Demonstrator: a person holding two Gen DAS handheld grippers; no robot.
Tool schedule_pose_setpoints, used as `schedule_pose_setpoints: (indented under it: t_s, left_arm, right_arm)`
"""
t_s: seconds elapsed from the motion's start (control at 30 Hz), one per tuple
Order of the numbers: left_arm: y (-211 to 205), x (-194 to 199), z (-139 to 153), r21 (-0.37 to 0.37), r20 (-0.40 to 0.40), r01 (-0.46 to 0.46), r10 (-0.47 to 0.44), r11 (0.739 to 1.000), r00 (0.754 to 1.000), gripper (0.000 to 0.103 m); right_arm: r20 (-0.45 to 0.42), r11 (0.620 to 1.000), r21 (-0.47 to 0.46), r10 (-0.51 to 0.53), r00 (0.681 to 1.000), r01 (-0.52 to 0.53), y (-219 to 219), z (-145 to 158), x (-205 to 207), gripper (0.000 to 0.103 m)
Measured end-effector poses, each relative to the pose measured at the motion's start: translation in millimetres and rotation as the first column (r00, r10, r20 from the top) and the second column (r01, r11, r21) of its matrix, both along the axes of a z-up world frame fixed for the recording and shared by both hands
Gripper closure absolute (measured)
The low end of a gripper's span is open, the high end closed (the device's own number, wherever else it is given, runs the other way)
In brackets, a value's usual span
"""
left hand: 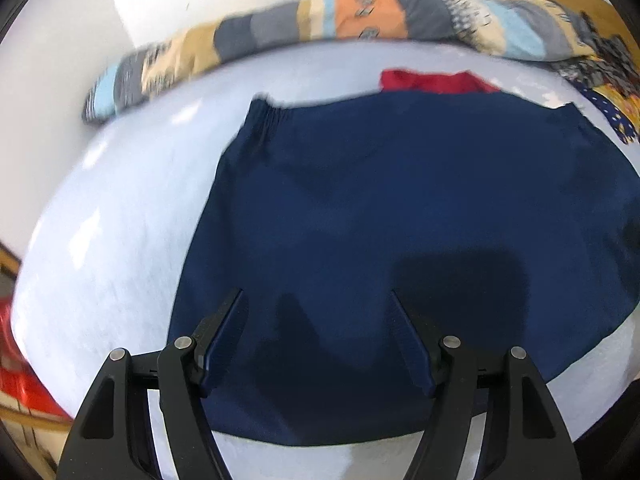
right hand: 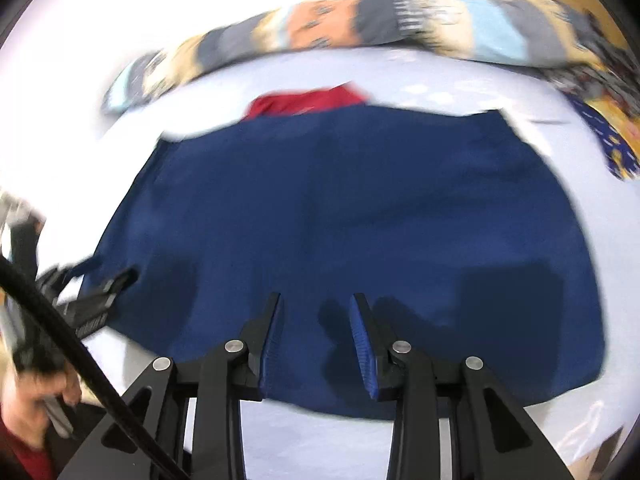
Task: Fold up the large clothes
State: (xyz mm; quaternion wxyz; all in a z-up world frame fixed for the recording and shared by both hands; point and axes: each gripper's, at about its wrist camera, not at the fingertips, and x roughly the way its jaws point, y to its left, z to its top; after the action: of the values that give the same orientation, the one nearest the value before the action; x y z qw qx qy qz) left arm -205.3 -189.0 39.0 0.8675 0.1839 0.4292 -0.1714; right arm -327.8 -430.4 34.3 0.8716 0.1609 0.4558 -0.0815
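- so the navy garment [left hand: 400,220] is lying flat on the pale bed sheet [left hand: 112,216], right under and ahead of both tools, its near edge just below the fingertips and its far edge up by a red cloth [left hand: 432,81]
- looks to me like we're between folds: it reads as a broad squarish slab, so probably folded at least once, and nothing is being lifted right now
- left gripper [left hand: 318,300] is spread wide, nothing between its fingers, just hanging over the near edge of the garment, closer to the garment's left side
- right gripper [right hand: 316,304] has its fingers parted narrower, blue pads facing each other, also with nothing in them, fabric is below them not pinched
- next move, my guess: each tool drops to the near edge or a corner, pinches the fabric, and carries it over toward the far edge. Needs a grip on all the layers or the fold will slide apart, and the two sides should travel together
- stuff only the left view gives you: the gathered far left corner of the garment, plus something red [left hand: 16,376] past the bed edge off to the tool's left
- stuff only the right view gives you: the other tool itself poking in from the left over the garment's left edge, a person's hand [right hand: 36,396] holding it, and a black cable [right hand: 80,356] crossing the corner
- both views show the striped blanket [left hand: 320,20] bunched along the far side, and both are pretty blurry
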Motion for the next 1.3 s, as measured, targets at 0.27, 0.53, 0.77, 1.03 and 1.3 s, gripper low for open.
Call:
schedule_pose_setpoints:
  t_s: [0.27,0.53,0.77,1.03,1.3]
  left_arm:
    - [-32,-18,5,0.028,0.056,0.113,-0.115,0.993,0.992,0.032]
    - [-41,-40,12,0.073,0.142,0.186,-0.195,0.980,0.970,0.032]
    - [-43,-41,17,0.068,0.164,0.193,-0.202,0.979,0.966,0.032]
    - [-42,-46,20,0.070,0.185,0.202,-0.212,0.977,0.960,0.032]
    - [-41,-49,24,0.058,0.201,0.209,-0.216,0.976,0.956,0.032]
  right_arm:
    - [-0.108,0.949,0.225,-0.203,0.973,0.223,-69,-33,-15,0.065]
    - [-0.010,0.944,0.253,-0.218,0.976,0.213,-73,-9,-23,0.063]
    - [0.042,0.920,0.272,-0.304,0.952,0.282,-114,10,-48,0.063]
    - [0.067,0.867,0.345,-0.404,0.912,0.359,-150,14,-82,0.056]
    - [0.031,0.797,0.389,-0.513,0.858,0.462,-189,6,-118,0.053]
